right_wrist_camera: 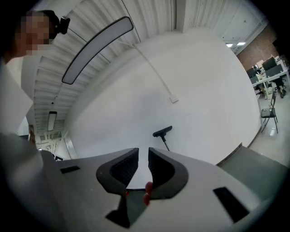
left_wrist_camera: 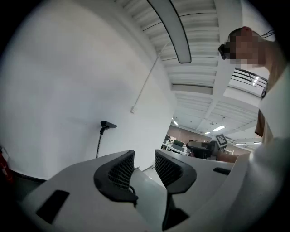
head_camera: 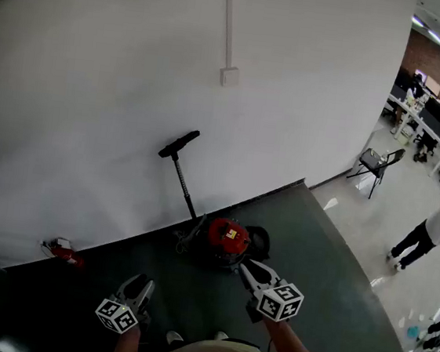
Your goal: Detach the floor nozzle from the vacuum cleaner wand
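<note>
Unclear parts
The red thing (head_camera: 60,250) by the wall (head_camera: 92,117) was too small to tell; the lower end of the wand (head_camera: 184,179) was lost in dark.

A dark floor mat (head_camera: 325,290) is laid against the white wall (head_camera: 97,78). Near its centre a red canister vacuum cleaner (head_camera: 227,238) is stood. A small red-and-white object (head_camera: 60,251) is left at nine o'clock. At two o'clock, a folding chair (head_camera: 379,163) is set on pale floor (head_camera: 406,291).

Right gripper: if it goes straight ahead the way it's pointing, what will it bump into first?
Probably the red vacuum body, just ahead of the right gripper. In its own view red only peeks low between the jaws, so it might pass over and reach the white wall.
</note>
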Tool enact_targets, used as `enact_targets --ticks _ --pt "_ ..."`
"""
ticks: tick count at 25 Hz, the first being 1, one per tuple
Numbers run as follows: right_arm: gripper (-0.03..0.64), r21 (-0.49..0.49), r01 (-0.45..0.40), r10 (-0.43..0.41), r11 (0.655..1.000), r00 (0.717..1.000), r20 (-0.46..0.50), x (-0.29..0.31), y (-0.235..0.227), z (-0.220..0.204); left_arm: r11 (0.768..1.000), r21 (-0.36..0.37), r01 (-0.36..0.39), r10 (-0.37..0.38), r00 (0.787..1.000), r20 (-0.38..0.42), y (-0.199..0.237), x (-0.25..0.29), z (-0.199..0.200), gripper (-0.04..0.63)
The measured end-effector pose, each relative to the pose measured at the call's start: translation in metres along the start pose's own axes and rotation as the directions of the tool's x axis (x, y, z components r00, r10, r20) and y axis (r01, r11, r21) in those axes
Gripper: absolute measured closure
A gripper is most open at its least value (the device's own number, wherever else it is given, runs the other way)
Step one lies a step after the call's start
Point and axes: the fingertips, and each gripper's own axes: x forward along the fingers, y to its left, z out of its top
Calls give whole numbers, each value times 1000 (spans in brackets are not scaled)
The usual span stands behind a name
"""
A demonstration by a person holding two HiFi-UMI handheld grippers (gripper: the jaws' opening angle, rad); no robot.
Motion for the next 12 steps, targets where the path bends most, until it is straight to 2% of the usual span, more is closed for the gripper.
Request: enact_targets --ticks 12 --pt "543 20 -5 6 1000 1000 -18 2 -11 -7 1000 3 4 -4 1000 -15 -5 12 -5 463"
